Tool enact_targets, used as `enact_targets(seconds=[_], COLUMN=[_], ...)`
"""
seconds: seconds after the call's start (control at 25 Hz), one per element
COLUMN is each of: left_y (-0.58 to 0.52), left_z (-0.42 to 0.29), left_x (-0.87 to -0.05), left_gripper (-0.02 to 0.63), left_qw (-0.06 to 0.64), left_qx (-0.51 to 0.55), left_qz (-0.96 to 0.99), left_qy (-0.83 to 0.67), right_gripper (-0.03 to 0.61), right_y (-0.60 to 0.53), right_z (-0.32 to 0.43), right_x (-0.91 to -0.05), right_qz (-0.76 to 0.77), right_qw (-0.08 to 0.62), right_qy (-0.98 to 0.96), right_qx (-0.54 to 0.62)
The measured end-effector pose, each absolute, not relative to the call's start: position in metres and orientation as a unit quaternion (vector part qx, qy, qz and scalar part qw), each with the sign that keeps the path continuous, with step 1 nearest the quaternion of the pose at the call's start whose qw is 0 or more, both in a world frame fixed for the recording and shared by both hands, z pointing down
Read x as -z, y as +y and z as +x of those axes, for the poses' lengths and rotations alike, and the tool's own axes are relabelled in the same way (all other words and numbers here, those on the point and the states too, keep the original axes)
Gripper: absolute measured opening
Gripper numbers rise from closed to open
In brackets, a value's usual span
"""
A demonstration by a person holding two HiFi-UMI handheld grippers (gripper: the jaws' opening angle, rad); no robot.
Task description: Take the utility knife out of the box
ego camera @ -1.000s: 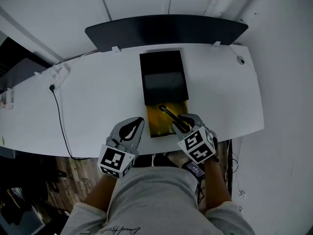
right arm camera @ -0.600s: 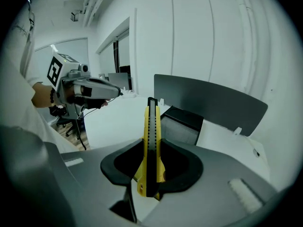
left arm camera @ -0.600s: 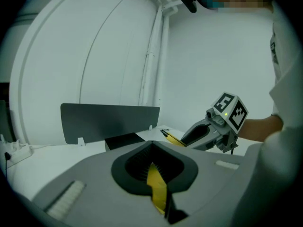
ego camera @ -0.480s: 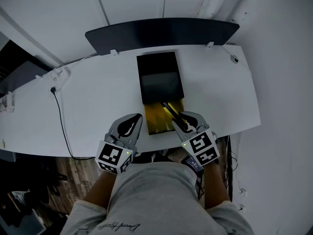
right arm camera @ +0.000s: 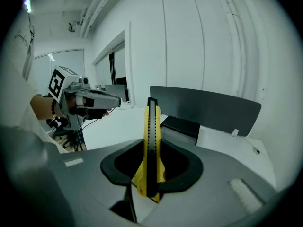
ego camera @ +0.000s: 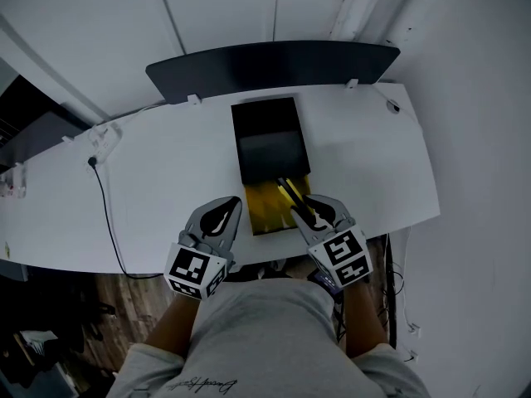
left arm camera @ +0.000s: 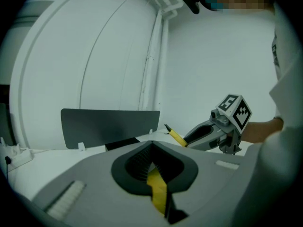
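Knife [right arm camera: 150, 141]: a slim yellow plastic body with a black strip down its middle carrying a row of small notches. It is clamped in the right gripper [right arm camera: 149, 174], whose jaws are closed against its sides with its far end sticking well past them. In the head view the knife [ego camera: 290, 194] sits just below frame centre, slanting over the right part of the box's yellow tray [ego camera: 264, 210], with the right gripper [ego camera: 311, 211] at its near end. The left gripper view shows it right of centre, its dark tip tilted up and to the left [left arm camera: 176, 137]. The box [ego camera: 270, 139] is a long rectangle in the middle of the frame: a matte black sleeve at the far end and the glossy yellow tray pulled out toward the lower edge. The left gripper [ego camera: 228, 210] is just left of the tray. In its own view its smooth grey jaws with ribbed dark pads are nearly together [left arm camera: 154, 174] on a yellow strip, seemingly the tray's edge. Each gripper carries a cube with black-and-white square markers. The table [ego camera: 149, 181] is smooth and white with rounded corners. A curved dark panel [ego camera: 274, 60] stands along its far edge, and a thin black cable [ego camera: 104, 206] crosses its left side.
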State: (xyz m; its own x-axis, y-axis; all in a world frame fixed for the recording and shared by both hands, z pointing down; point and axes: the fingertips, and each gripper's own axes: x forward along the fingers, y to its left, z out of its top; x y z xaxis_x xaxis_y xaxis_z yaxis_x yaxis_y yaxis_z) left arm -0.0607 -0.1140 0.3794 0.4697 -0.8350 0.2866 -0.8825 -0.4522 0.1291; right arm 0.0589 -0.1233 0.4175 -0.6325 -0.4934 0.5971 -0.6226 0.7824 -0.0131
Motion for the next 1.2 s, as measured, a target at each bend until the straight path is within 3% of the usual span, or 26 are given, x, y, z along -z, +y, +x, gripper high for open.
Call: enact_targets(seconds=[1.2], left_y=[-0.113], left_z=[-0.062], left_x=[-0.381], left_gripper=[0.001], left_qw=[0.129], left_qx=[-0.102], left_qz=[0.855], left_qy=[-0.492], right_gripper=[0.132], right_y=[-0.123], right_z=[0.046], right_x=[-0.418], right_qz=[0.304], right_qw=[0.301], right_qy=[-0.897], right_qx=[-0.111])
